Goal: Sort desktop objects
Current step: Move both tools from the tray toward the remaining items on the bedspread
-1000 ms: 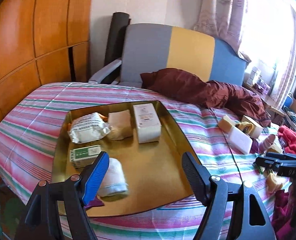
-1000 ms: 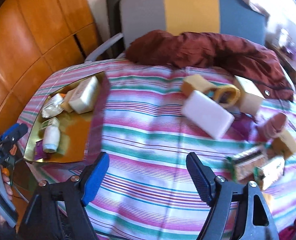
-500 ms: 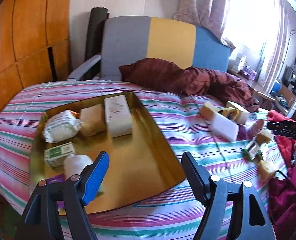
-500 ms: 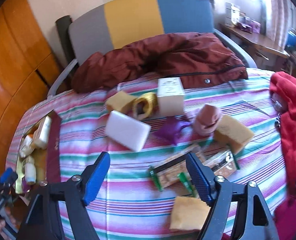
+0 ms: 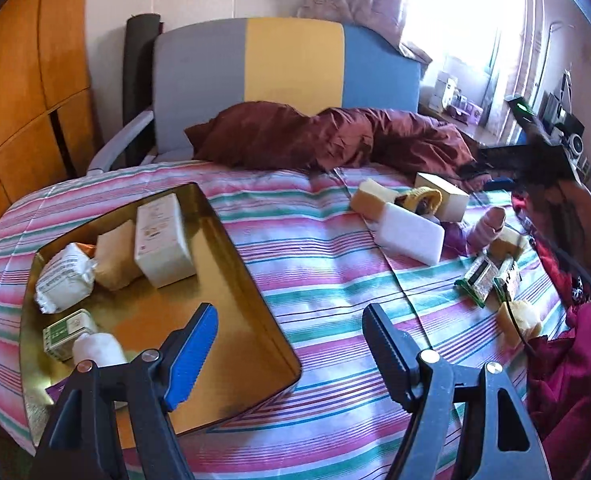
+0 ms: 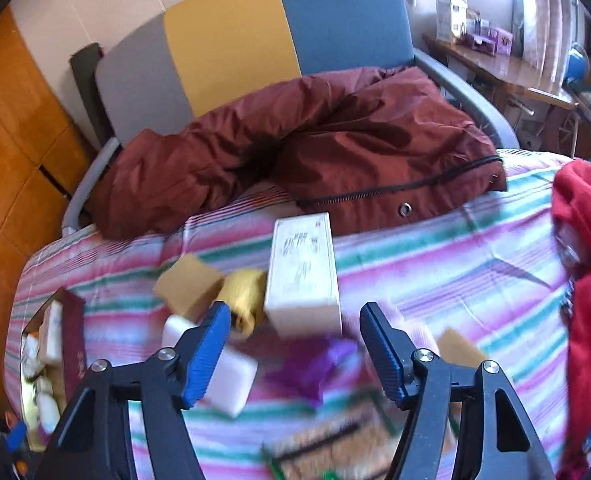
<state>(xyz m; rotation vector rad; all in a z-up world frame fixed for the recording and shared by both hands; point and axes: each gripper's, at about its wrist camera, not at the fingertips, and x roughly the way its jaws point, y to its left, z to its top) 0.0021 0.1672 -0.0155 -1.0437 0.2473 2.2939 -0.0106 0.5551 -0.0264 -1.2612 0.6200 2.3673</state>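
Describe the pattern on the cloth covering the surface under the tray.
The cloth has pink, white and teal-green stripes; the left wrist view shows it best.

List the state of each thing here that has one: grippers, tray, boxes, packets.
Left gripper: open, empty, over the tray's edge.
Right gripper: jaws just been closing, nothing between its fingers.
Gold tray: partly filled.
Upright white box: closed, standing on the striped cloth.
Green-edged snack packets: sealed, lying flat.
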